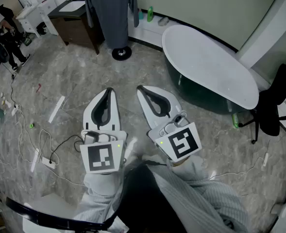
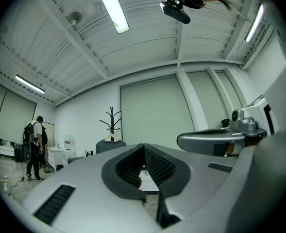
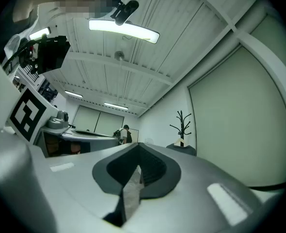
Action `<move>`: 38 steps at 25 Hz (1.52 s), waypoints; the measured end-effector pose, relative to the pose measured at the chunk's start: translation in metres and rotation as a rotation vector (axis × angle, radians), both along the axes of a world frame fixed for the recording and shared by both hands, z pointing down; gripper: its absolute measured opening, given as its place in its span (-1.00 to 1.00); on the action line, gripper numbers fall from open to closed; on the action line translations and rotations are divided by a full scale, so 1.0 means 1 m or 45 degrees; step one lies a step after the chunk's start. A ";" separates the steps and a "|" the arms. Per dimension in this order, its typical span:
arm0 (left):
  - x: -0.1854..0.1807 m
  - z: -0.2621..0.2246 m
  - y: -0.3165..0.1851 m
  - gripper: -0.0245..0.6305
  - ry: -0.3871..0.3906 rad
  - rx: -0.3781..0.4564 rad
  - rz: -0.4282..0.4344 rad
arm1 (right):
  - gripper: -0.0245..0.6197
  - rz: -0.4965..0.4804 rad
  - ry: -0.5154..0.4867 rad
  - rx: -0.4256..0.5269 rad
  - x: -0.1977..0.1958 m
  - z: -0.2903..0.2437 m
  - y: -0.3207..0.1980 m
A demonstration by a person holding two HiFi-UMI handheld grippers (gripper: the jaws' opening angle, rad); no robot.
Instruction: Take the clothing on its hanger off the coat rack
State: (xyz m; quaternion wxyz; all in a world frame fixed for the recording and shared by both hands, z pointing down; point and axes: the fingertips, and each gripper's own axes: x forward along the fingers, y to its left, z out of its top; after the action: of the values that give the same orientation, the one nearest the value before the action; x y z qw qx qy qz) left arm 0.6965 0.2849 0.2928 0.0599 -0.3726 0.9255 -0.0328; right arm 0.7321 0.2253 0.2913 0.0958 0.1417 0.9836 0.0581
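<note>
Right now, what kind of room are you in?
Probably a studio staged like a bathroom: a white bathtub, a coat rack with grey clothing, and a power strip loose on the floor.

Grey garment (image 1: pixel 114 13) on rack (image 1: pixel 121 53) (nr bathtub (image 1: pixel 210 67))

My left tongs (image 1: pixel 108 93) and right tongs (image 1: pixel 143 90) are white with black pads, each carrying a black-and-white square marker. The clothing (image 1: pixel 111 13) is dark grey, the floor (image 1: pixel 60 76) mottled grey, the bathtub (image 1: pixel 206 67) white over dark green.
</note>
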 end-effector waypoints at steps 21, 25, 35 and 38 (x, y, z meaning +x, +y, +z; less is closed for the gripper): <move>-0.004 0.019 0.001 -0.91 0.025 -0.011 -0.064 | -0.92 -0.044 0.023 -0.042 -0.006 0.021 -0.010; -0.025 0.025 0.002 -0.91 0.035 -0.025 -0.088 | -0.92 -0.054 0.063 -0.044 -0.028 0.030 -0.014; -0.176 0.035 0.012 -0.91 0.024 -0.028 -0.072 | -0.92 -0.021 0.074 -0.034 -0.184 0.040 -0.012; -0.235 0.026 0.015 -0.91 0.022 -0.042 -0.033 | -0.92 -0.007 0.072 -0.015 -0.245 0.030 -0.002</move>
State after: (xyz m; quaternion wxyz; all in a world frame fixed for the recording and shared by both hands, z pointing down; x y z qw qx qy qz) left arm 0.4617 0.2995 0.3189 0.0453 -0.3617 0.9301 -0.0455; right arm 0.4868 0.2234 0.3210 0.0691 0.1454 0.9858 0.0479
